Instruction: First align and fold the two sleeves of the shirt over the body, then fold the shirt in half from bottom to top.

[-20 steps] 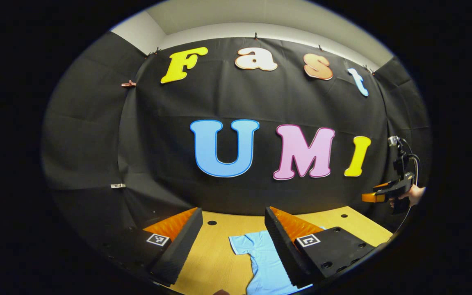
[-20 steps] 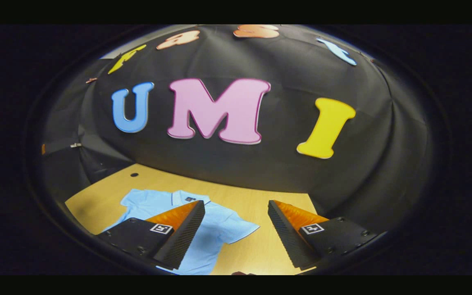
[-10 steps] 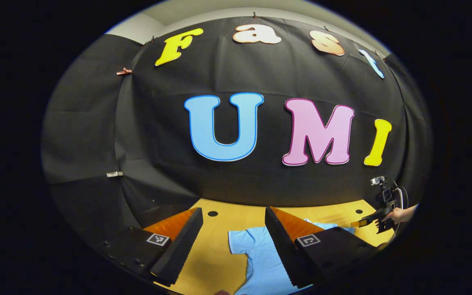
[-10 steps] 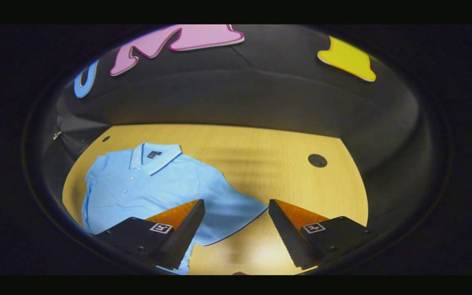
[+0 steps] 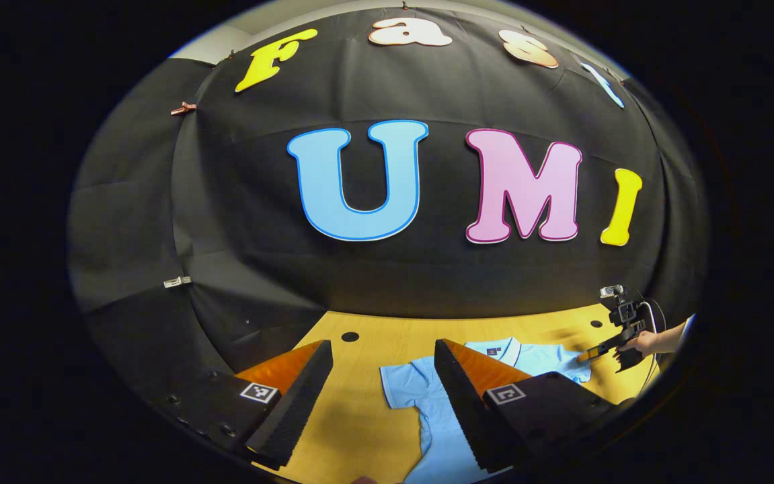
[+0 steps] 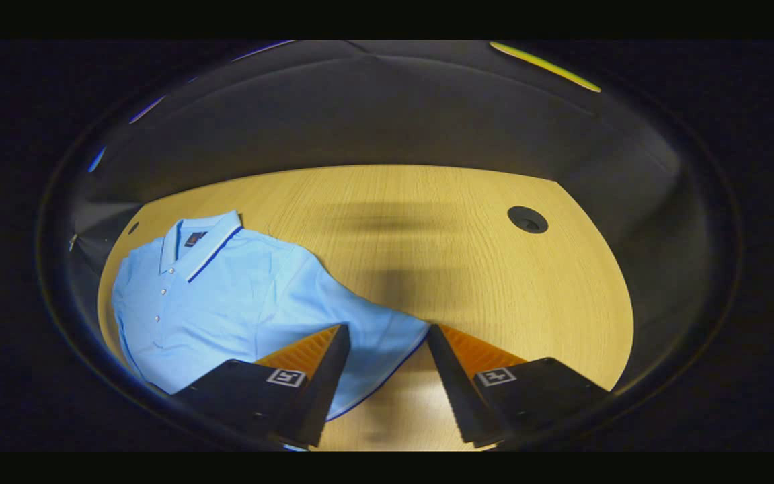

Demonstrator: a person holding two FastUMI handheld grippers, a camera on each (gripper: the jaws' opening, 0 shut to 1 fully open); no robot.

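On table [image 6: 467, 269]: 1 shirt [image 6: 225, 302]

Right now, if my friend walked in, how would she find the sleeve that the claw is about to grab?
Start at the wooden table and find the light blue shirt lying flat on it, collar toward the black wall. Follow it to the sleeve sticking out toward the bare side of the table. It is the one with a dark line along its edge, sitting between the fingers of the open right claw.
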